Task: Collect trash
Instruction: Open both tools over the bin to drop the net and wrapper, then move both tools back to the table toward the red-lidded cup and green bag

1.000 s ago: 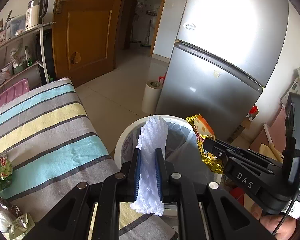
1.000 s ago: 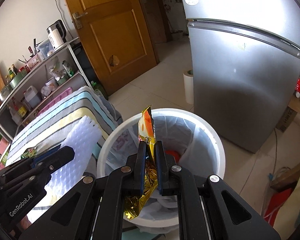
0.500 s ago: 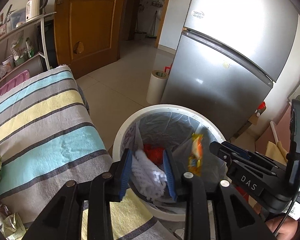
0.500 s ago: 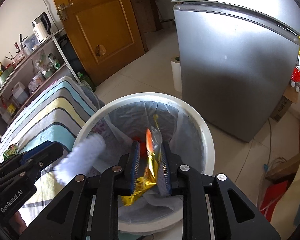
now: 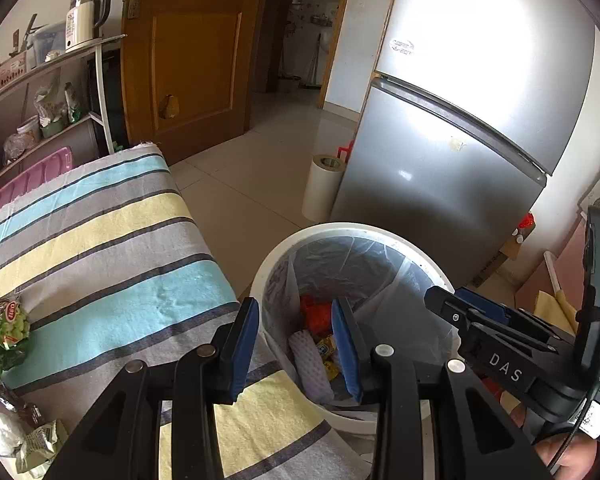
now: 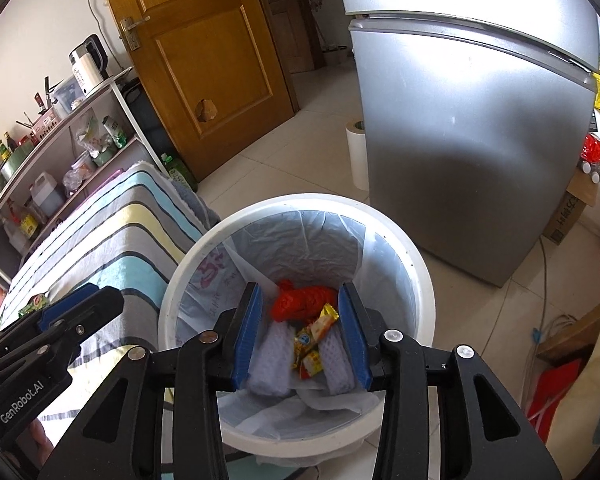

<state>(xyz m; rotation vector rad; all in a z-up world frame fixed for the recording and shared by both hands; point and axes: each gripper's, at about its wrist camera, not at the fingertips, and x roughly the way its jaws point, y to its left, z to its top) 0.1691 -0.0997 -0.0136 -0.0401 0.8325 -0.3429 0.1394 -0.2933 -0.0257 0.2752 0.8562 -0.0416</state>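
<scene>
A white trash bin (image 6: 412, 264) with a clear liner stands on the floor beside the striped table. Inside lie white foam netting (image 6: 274, 356), a yellow-orange snack wrapper (image 6: 312, 340) and red plastic (image 6: 304, 300). My right gripper (image 6: 300, 334) is open and empty above the bin. My left gripper (image 5: 296, 344) is open and empty over the bin's near rim (image 5: 268, 264); the foam netting (image 5: 310, 360) shows between its pads. More wrappers lie on the table: a green snack bag (image 5: 6, 332) and crumpled packets (image 5: 24, 440).
The striped cloth table (image 5: 100, 248) is left of the bin. A silver fridge (image 6: 472, 120) stands behind it, with a white roll (image 6: 356, 152) on the floor. A wooden door (image 6: 204, 52) and shelves (image 6: 52, 148) are at the back left.
Both grippers opened over the bin. The foam netting dropped from the left gripper and the snack wrapper from the right; both now lie inside the bin.
</scene>
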